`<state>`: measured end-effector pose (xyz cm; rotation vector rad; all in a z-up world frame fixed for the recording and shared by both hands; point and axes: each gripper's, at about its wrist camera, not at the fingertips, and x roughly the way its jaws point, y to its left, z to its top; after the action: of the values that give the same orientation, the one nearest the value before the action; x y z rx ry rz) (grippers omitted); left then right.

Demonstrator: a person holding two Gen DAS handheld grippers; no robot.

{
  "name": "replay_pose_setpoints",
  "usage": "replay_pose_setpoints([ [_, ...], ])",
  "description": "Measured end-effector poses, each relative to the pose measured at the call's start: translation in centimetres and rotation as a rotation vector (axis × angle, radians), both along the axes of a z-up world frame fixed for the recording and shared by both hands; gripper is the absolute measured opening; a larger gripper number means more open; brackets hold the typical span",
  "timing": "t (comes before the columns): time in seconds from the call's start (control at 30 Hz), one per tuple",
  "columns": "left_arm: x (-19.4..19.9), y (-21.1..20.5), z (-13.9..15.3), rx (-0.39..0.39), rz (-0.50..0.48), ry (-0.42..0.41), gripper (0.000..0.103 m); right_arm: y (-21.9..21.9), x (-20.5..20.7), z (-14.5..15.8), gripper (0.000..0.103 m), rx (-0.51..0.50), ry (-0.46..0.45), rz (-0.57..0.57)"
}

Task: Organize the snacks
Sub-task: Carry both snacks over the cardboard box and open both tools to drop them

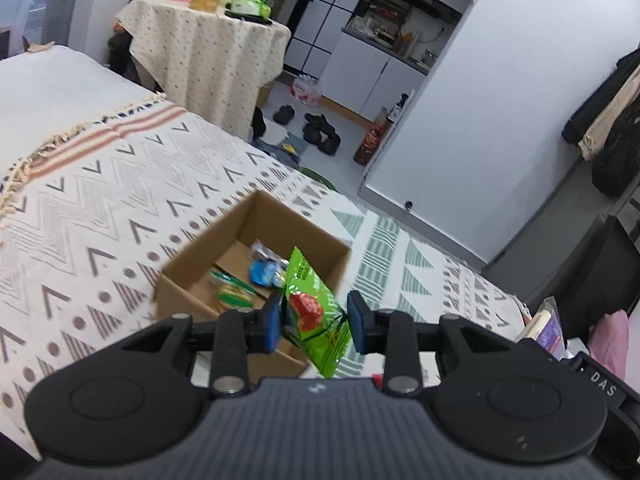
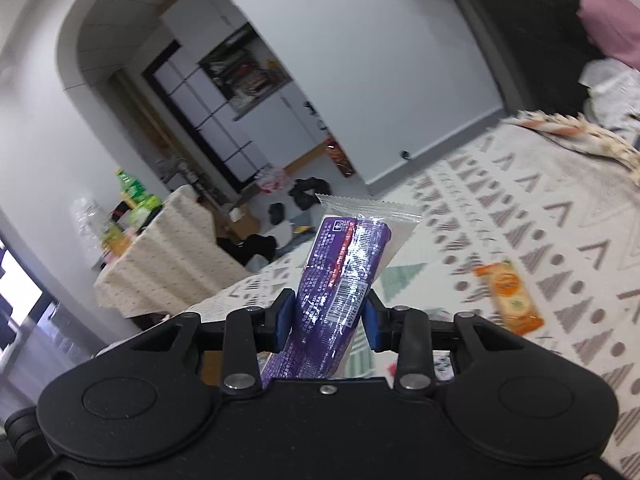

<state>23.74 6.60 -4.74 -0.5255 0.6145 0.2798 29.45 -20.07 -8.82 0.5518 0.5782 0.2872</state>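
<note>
An open cardboard box (image 1: pixel 316 240) sits on the patterned bed cover and holds several small snack packs, one blue (image 1: pixel 262 272) and one green-yellow (image 1: pixel 234 294). My left gripper (image 1: pixel 316 322) is above the box's near right corner with its jaws apart; a green snack bag (image 1: pixel 310 308) hangs between them, touching the left pad while the right pad stands off it. My right gripper (image 2: pixel 327 320) is shut on a purple snack pack (image 2: pixel 340 276), held up above the bed. An orange snack pack (image 2: pixel 508 296) lies on the cover to its right.
The bed cover (image 1: pixel 100 208) spreads left of the box. A cloth-covered side table (image 1: pixel 208 52) with bottles stands beyond the bed. Shoes and bags lie on the floor (image 1: pixel 320 128). Dark furniture and a pink cloth (image 1: pixel 608 336) are at the right.
</note>
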Motion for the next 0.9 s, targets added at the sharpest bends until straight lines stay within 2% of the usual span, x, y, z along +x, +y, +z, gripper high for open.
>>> replay_pose_setpoints([
  [0.4, -0.8, 5.2, 0.2, -0.010, 0.055, -0.015, 0.033, 6.8, -1.7, 0.6, 0.036, -0.022, -0.081, 0.149],
  [0.67, -0.5, 8.2, -1.4, -0.037, 0.073, 0.008, 0.033, 10.6, -2.1, -0.7, 0.036, -0.055, -0.071, 0.239],
  [0.9, 1.0, 10.6, -2.7, -0.065, 0.062, 0.019, 0.033, 12.9, -2.1, -1.2, 0.036, -0.094, -0.068, 0.267],
])
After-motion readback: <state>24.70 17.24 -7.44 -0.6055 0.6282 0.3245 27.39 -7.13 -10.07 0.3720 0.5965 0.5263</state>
